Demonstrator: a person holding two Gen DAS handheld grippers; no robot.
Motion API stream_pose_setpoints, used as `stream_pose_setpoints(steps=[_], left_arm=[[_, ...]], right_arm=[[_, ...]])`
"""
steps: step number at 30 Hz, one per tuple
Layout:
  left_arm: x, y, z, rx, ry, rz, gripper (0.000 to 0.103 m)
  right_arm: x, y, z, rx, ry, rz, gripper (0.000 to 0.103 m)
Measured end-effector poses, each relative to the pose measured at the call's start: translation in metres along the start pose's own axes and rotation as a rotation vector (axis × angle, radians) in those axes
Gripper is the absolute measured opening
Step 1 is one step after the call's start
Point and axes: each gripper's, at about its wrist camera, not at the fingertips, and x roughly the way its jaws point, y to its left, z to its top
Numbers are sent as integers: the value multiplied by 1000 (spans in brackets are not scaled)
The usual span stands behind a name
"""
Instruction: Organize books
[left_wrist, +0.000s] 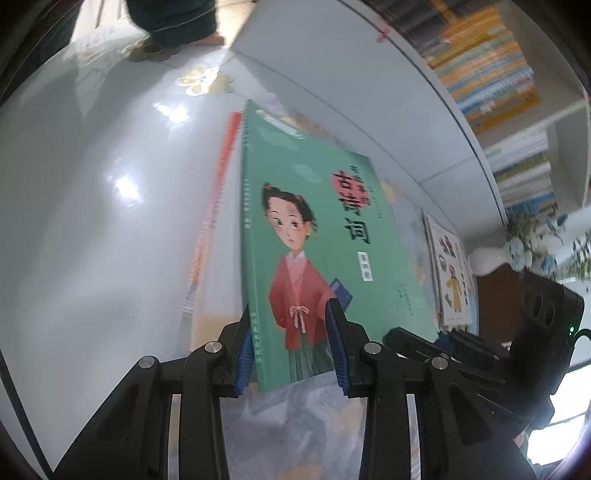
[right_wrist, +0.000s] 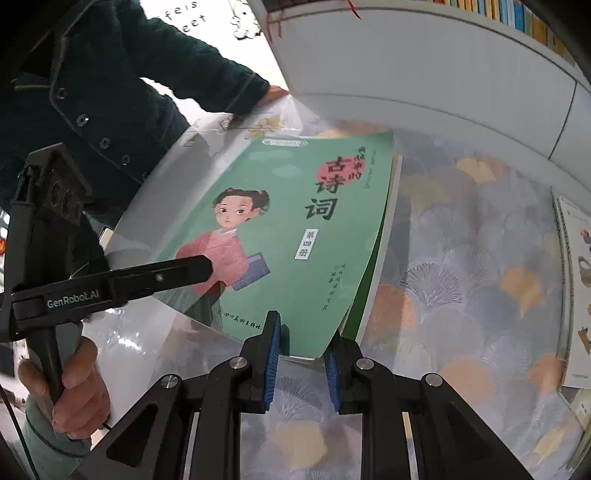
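Because both grippers share one load, the green book (right_wrist: 295, 229) hangs tilted above the patterned tablecloth (right_wrist: 461, 266): the left gripper (left_wrist: 291, 347) pinches its spine edge, the right gripper (right_wrist: 301, 354), nearly closed, clamps its lower corner, probably to carry it toward the bookshelf (left_wrist: 491, 74).

The green book (left_wrist: 325, 236) I'm working with has a cover drawing of a child in a red robe carrying a blue book, with large dark characters on a pink-red circle near the top and a small white label below them. It lies cover-up on the patterned tablecloth, its near corner lifted a little, the cover bowing there. Beneath it on its left, an orange-red edge (left_wrist: 218, 192) of another volume sticks out. To the right, well apart, lies a pale picture book (left_wrist: 452, 273) with small figures on its cover. Rows of colourful spines (left_wrist: 491, 70) stand far right.
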Motion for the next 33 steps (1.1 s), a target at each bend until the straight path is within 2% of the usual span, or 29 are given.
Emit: stream_pose_setpoints(steps=[4,6,8,10,12,14,16,19,23,26,30,33], left_arm=[[-8,13,-1,-55,-40,39,34],[-19,22,0,-114,-90,87,41],[-30,31,-4,-171,-142,155,41],[-40,37,-12,-210,-160,157,41],[-48,31,-21,-196,-167,163,41],[-50,18,-27,-153,-158,183,41],[-50,-5,-34,-83,-133,205,41],[-43,-51,-47,17,-88,174,44],[-20,-127,-72,173,-33,145,67],[1,-185,-94,268,-23,175,67],[38,-251,-116,322,50,124,67],[68,-302,-136,384,92,106,67]], right_arm=[[9,-1,1,36,39,-1,23],[13,-1,-1,40,56,0,31],[13,-2,-4,45,49,21,32],[12,-3,-9,53,49,33,37],[7,-8,-17,76,40,25,56],[-1,-16,-27,110,32,30,56],[-14,-26,-43,143,24,41,57],[-37,-48,-76,198,0,31,57],[-65,-95,-123,320,-6,34,59],[-95,-138,-170,426,-33,25,59],[-141,-195,-222,539,-71,-4,60],[-179,-241,-259,604,-108,-68,61]])
